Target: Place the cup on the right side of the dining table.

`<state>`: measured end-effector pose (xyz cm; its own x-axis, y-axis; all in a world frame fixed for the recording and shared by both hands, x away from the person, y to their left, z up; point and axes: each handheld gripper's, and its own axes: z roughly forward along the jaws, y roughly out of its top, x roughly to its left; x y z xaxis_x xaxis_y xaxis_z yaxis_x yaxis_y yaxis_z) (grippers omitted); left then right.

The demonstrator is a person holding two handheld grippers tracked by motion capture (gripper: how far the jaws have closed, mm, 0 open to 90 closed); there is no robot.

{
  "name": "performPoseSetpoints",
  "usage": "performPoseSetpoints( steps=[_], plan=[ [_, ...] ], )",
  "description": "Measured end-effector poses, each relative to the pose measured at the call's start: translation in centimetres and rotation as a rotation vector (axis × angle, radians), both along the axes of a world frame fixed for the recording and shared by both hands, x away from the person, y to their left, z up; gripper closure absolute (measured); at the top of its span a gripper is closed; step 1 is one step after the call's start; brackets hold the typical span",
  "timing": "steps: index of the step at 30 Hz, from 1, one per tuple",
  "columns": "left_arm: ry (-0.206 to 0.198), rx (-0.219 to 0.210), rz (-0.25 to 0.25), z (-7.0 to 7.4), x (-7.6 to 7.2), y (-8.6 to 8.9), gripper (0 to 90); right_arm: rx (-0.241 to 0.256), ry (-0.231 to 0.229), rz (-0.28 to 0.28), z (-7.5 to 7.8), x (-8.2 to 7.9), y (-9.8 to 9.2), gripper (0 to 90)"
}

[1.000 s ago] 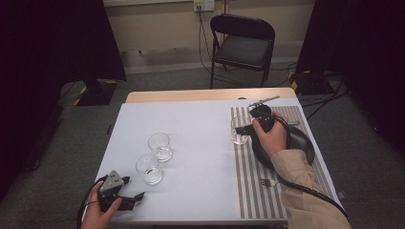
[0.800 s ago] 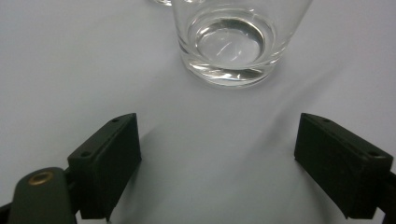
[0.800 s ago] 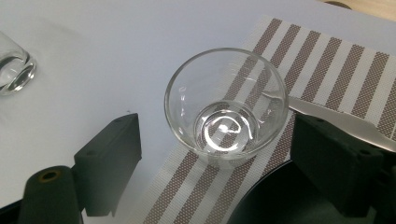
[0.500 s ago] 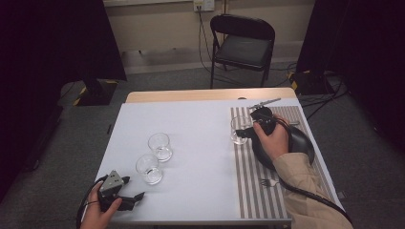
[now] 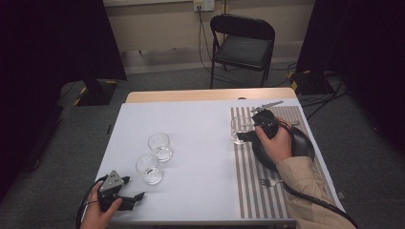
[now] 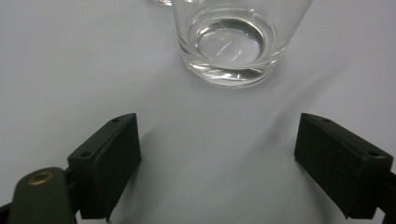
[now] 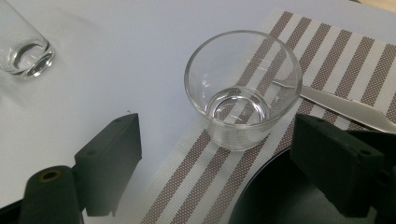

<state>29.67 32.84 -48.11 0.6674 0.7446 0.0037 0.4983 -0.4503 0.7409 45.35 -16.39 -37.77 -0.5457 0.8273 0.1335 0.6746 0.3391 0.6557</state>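
Left gripper (image 5: 136,196) at the table's near-left corner, jaws wide apart, empty; its own view shows the near glass (image 6: 233,39) just ahead. Right gripper (image 7: 217,170) jaws apart, short of the mat glass (image 7: 243,88) on the striped mat (image 5: 248,181). High view adds a fork (image 5: 270,182), plate (image 5: 303,143); right gripper view shows a knife (image 7: 345,106) behind the glass.

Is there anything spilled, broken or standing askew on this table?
Nothing stands out. All three clear drinking glasses stand upright and empty: one on the striped placemat at, two on the white table cover at and.
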Motion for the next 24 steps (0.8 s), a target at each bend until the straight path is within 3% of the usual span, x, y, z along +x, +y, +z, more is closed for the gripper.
performPoseSetpoints(
  steps=[24],
  plan=[
    [-0.001, 0.001, 0.001, 0.0, 0.0, 0.0, 13.5, 0.023, 0.0, 0.046, -0.3, -1.3, 0.1, 15.6]
  ],
)
